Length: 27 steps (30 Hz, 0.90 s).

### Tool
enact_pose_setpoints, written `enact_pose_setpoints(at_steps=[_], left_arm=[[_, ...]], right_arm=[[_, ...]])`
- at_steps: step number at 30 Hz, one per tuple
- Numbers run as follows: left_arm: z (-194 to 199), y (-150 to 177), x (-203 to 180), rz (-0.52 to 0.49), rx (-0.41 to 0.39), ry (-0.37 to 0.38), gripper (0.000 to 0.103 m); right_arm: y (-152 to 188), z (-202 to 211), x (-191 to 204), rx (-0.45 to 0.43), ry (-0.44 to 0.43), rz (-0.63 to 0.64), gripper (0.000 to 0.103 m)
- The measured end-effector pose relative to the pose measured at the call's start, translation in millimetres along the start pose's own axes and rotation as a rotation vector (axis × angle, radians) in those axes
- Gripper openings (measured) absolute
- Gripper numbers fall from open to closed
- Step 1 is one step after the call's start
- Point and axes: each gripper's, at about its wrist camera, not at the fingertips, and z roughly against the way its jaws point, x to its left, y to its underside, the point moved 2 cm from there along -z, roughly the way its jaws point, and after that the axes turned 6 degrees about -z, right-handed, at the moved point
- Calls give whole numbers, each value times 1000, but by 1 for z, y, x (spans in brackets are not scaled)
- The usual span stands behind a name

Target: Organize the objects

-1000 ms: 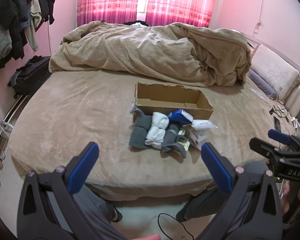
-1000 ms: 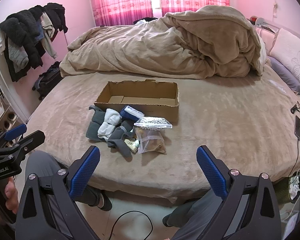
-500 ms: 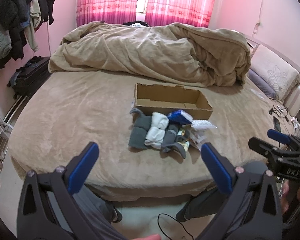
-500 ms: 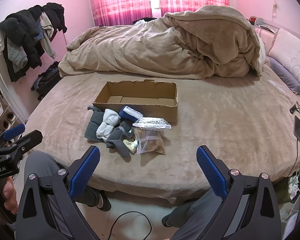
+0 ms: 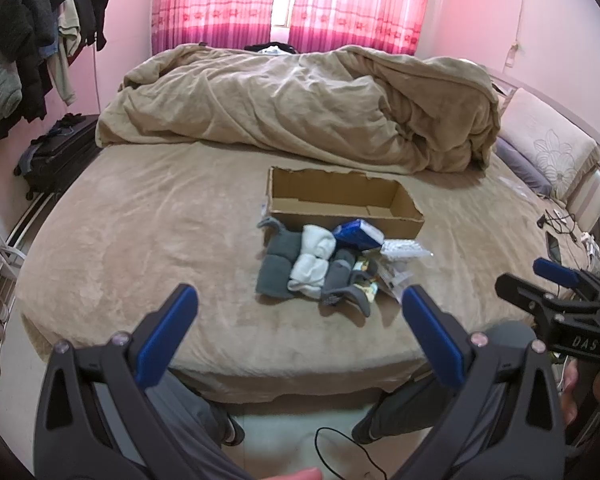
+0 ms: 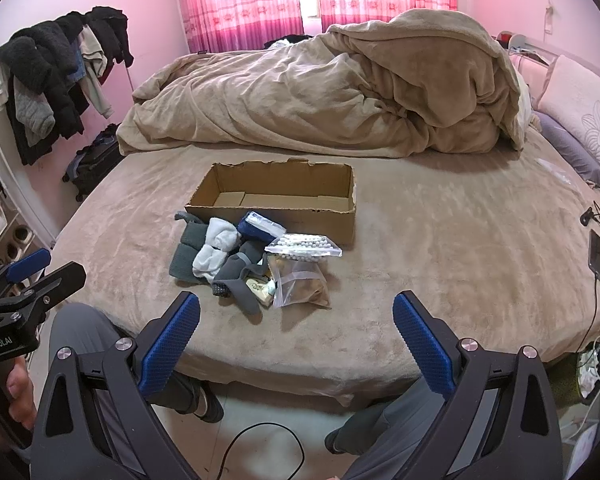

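An empty cardboard box [image 5: 408, 222] [image 6: 332, 220] sits on the bed. Piled against its near side are grey socks [image 5: 278, 264] [image 6: 188, 248], white socks [image 5: 314, 258] [image 6: 216, 248], a blue packet [image 5: 358, 233] [image 6: 258, 226], a zip bag of white beads [image 6: 304, 246] and a zip bag of brown stuff [image 6: 302, 286]. My left gripper [image 5: 298, 318] hangs open short of the bed's edge, well before the pile. My right gripper [image 6: 296, 322] is open too, at the same distance. Both hold nothing.
A bunched tan duvet [image 5: 300, 108] fills the far half of the bed [image 6: 440, 260]. A phone [image 6: 596, 254] on a cable lies at the right edge. Clothes [image 6: 48, 84] hang on the left wall above a dark suitcase [image 5: 56, 160]. The person's legs [image 6: 80, 336] are below.
Almost nothing: the right wrist view has drifted slightly, so the pile and box sit a touch further left. Both grippers stay open.
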Motion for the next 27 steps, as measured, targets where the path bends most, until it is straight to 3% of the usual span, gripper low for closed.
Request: enact_pose_setpoints(at_steps=[27], left_arm=[[-17,2,-4,-1,23,18,102]], right_arm=[[1,-11,-10,13,7,-9,99]])
